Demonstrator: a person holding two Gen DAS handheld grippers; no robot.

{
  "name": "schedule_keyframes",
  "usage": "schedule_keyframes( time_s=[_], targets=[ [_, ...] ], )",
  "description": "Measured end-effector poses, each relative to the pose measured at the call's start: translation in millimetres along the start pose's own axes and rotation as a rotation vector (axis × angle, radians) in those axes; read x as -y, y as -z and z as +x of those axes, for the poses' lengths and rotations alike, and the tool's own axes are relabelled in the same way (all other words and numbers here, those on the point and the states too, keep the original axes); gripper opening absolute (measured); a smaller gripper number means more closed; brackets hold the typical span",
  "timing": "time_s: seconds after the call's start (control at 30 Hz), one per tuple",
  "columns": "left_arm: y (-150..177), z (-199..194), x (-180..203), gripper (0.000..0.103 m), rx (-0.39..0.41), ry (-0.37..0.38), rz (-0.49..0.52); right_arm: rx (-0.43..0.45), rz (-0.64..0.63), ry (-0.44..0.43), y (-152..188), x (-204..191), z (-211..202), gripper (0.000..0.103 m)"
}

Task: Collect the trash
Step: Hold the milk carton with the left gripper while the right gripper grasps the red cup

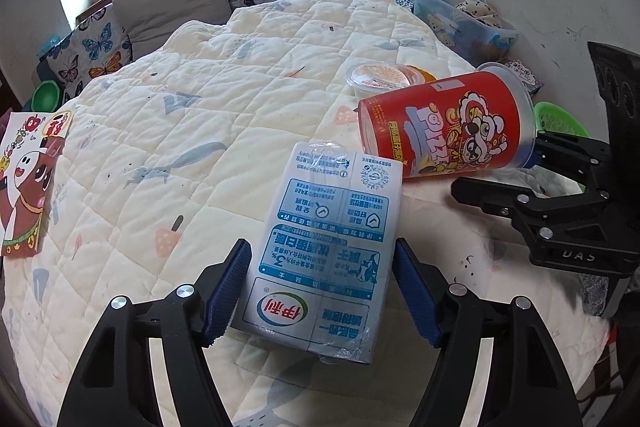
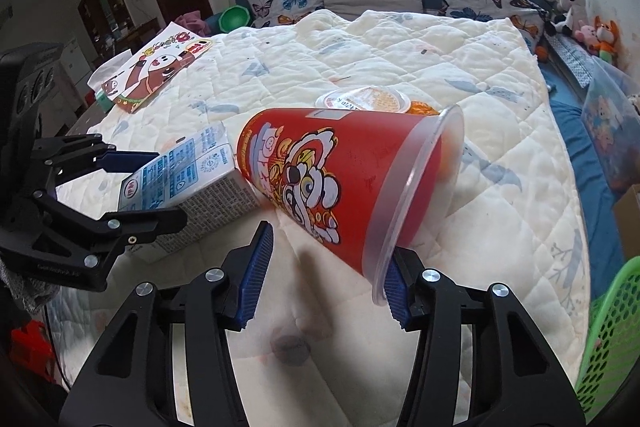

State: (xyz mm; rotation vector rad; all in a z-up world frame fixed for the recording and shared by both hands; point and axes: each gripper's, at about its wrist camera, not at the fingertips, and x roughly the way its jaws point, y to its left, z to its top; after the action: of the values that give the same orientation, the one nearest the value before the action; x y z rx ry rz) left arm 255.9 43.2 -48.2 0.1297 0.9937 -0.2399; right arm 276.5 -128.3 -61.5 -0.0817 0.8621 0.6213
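A blue-and-white milk carton (image 1: 326, 247) lies flat on the quilted bed. My left gripper (image 1: 322, 291) is open, its blue pads on either side of the carton's near end with small gaps. A red cartoon-printed cup (image 1: 448, 123) lies on its side to the right, touching the carton's far end. In the right wrist view my right gripper (image 2: 324, 275) is open around the red cup's (image 2: 340, 179) rim end, the right pad against the clear rim. The carton (image 2: 188, 179) and left gripper (image 2: 136, 187) show at left.
A clear-lidded orange food tub (image 1: 380, 77) lies beyond the cup. A cartoon paper bag (image 1: 30, 179) lies at the bed's left edge. A green perforated basket (image 2: 612, 339) stands off the right side. Pillows, plush toys and a plastic storage box line the far side.
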Motion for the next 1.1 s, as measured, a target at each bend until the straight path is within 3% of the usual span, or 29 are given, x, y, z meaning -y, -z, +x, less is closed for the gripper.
schedule_keyframes(
  time_s=[0.4,0.6,1.1],
  targets=[
    [6.2,-21.5,-6.2,0.066,0.043,-0.019,-0.021,0.032,0.028,-0.025,1.5,-11.6,-6.0,0.018],
    [8.7,-31.1,-5.8,0.066,0.058,-0.022,-0.026,0.076,0.055,-0.045,2.5,-19.9,-21.0,0.01],
    [10.7,-37.6,-12.4,0.066,0.07,-0.016,-0.047,0.092,0.15,-0.078,-1.5,-17.8,-15.1,0.013]
  ],
)
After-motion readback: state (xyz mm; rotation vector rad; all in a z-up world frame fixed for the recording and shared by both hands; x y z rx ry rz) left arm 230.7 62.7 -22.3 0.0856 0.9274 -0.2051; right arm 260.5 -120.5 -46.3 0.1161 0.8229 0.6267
